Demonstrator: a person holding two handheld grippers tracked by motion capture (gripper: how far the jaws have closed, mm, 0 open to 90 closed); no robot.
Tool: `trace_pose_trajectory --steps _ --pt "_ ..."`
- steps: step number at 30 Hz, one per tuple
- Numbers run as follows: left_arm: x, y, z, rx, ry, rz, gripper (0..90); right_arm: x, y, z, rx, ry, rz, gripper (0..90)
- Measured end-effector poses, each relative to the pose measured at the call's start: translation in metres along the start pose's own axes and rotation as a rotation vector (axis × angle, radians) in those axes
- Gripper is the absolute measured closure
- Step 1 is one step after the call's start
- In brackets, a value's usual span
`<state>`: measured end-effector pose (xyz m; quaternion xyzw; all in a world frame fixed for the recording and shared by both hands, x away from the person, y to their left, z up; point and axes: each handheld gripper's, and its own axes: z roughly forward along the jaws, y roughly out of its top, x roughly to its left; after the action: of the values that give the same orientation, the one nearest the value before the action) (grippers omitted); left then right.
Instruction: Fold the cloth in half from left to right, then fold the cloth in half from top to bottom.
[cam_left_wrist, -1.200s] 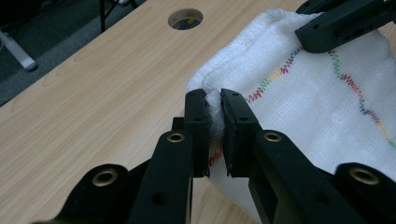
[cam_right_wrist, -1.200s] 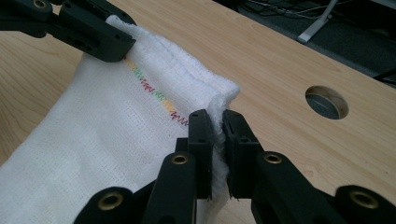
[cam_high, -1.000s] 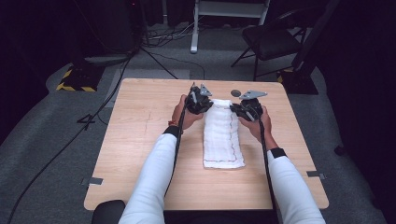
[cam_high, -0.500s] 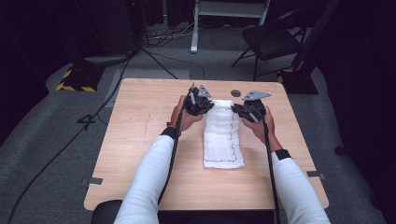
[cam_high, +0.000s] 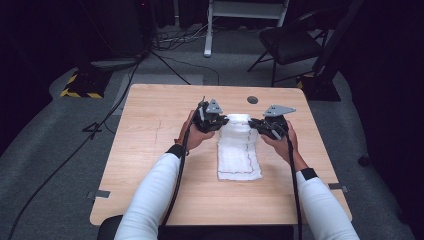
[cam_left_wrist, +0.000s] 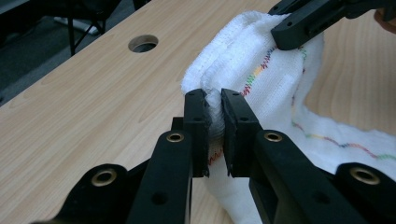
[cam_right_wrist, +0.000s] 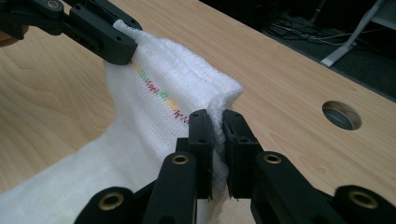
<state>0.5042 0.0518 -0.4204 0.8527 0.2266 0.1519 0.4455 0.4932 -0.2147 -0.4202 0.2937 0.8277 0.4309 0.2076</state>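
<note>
I am working in a dim recording studio or lab: my wooden table sits on grey carpet, with cables trailing behind it, a black chair beyond its far right corner and hazard-striped tape off its left

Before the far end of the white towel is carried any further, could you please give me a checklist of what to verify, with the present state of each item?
1. Left tongs shut on a far corner of the white woven towel with the multicoloured zigzag stitching: ok.
2. Right tongs shut on the other far corner: ok.
3. Far edge lifted off the light wooden table: ok.
4. Near end of the towel lying flat on the table: ok.
5. Round hole in the tabletop apart from the towel: ok.
6. Both grips holding every layer of the doubled edge: cannot tell.
</note>
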Motion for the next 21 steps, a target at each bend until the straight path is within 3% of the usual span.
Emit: trace_pose_trajectory --steps 8,21 --pt "-0.011 -0.005 -0.014 -0.008 -0.046 0.035 81.3 0.012 -0.006 -0.012 -0.012 0.043 -0.024 83.2" --pt "-0.031 -0.016 -0.019 -0.009 -0.112 0.067 78.6 0.019 -0.021 -0.03 -0.017 0.086 -0.05 83.2"
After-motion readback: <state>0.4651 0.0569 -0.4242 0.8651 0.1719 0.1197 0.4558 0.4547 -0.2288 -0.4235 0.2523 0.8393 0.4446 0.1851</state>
